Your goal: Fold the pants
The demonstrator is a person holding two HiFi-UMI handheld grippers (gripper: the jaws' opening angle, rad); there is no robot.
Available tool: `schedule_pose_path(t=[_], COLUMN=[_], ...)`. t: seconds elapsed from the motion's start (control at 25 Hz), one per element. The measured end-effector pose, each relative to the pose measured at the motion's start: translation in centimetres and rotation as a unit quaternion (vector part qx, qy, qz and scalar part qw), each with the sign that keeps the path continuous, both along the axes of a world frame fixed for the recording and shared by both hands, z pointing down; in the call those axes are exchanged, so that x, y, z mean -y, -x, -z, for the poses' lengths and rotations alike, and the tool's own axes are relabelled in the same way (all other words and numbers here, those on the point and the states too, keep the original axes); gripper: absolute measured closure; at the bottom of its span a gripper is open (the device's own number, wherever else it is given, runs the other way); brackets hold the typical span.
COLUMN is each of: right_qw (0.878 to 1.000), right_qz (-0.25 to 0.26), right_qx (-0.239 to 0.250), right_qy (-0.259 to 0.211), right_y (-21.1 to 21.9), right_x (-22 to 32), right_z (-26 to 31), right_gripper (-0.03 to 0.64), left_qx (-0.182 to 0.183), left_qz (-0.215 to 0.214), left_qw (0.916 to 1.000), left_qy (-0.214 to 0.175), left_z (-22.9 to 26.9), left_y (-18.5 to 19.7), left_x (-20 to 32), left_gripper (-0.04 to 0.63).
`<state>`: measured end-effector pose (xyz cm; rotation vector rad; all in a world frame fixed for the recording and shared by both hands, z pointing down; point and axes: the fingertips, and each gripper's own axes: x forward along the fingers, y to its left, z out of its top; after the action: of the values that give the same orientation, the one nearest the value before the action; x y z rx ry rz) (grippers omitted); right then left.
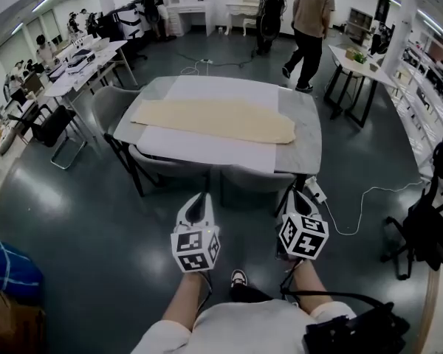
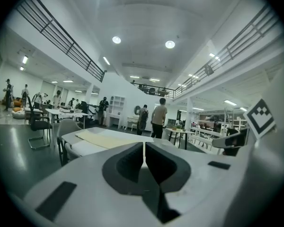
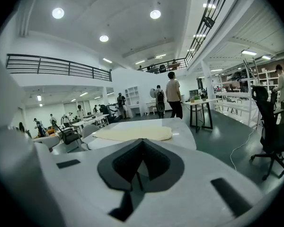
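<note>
Cream pants lie flat and lengthwise across a white sheet on the grey table ahead of me. Both grippers hang in the air over the floor, short of the table's near edge and touching nothing. My left gripper is shut and holds nothing, and so is my right gripper. In the left gripper view the pants show beyond the closed left gripper. The right gripper view has the pants straight ahead of the closed right gripper.
Grey chairs are tucked under the table's near side, and another chair stands at its left. A power strip with a white cable lies on the floor at right, near a black office chair. People stand beyond the table.
</note>
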<state>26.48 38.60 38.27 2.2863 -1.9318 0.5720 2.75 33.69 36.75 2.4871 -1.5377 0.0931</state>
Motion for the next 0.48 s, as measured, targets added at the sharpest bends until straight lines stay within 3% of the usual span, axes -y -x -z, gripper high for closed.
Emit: schedule_pose_path(t=[0.28,0.48], right_qw=[1.000,1.000], right_qz=[0.003,0.010], right_qx=[0.011,0.021], right_qy=[-0.001,0.003], right_y=[-3.5,-3.3], right_x=[10.6,13.8], right_z=[0.1,-0.3], right_gripper=[0.624,0.624], left_qx=[0.008,0.007], left_qz=[0.005,0.009], left_qw=[1.0000,0.9999], left_qy=[-0.002,-0.004], left_z=[0.3,0.6], left_y=[-3.0,-3.0], left_x=[9.4,12.4], left_gripper=[0.578,0.578])
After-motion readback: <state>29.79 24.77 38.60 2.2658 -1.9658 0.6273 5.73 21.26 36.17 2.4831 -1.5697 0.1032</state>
